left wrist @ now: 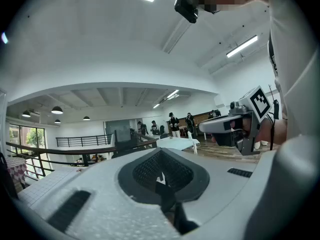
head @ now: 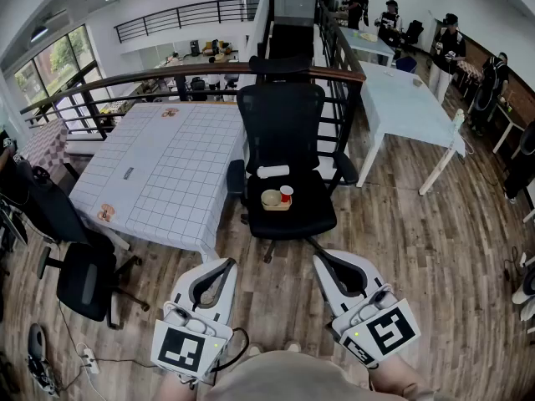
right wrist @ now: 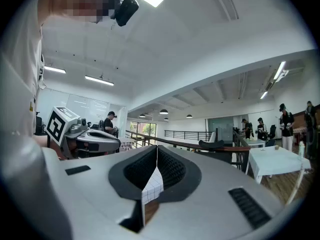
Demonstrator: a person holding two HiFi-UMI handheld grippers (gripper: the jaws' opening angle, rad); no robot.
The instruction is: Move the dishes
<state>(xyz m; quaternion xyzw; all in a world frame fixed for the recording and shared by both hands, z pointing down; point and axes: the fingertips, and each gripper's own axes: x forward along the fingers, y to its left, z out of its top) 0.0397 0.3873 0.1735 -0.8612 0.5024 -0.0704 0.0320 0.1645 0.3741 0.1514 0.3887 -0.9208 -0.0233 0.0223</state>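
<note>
The dishes sit on the seat of a black office chair (head: 288, 211) in the head view: a tan bowl (head: 272, 199), a small red cup (head: 287, 193) beside it, and a white flat piece (head: 272, 171) further back. My left gripper (head: 226, 263) and right gripper (head: 320, 259) are held low, near my body, well short of the chair. Both are shut and hold nothing. In the left gripper view the jaws (left wrist: 160, 151) meet and point up towards the ceiling. The right gripper view shows the same for its own jaws (right wrist: 156, 148). The dishes are in neither gripper view.
A table with a checked cloth (head: 167, 165) stands left of the chair, with another black chair (head: 79, 274) at its near corner. A white table (head: 405, 103) stands at the right. Beyond the chair runs a railing (head: 209, 72). Several people stand at the far right.
</note>
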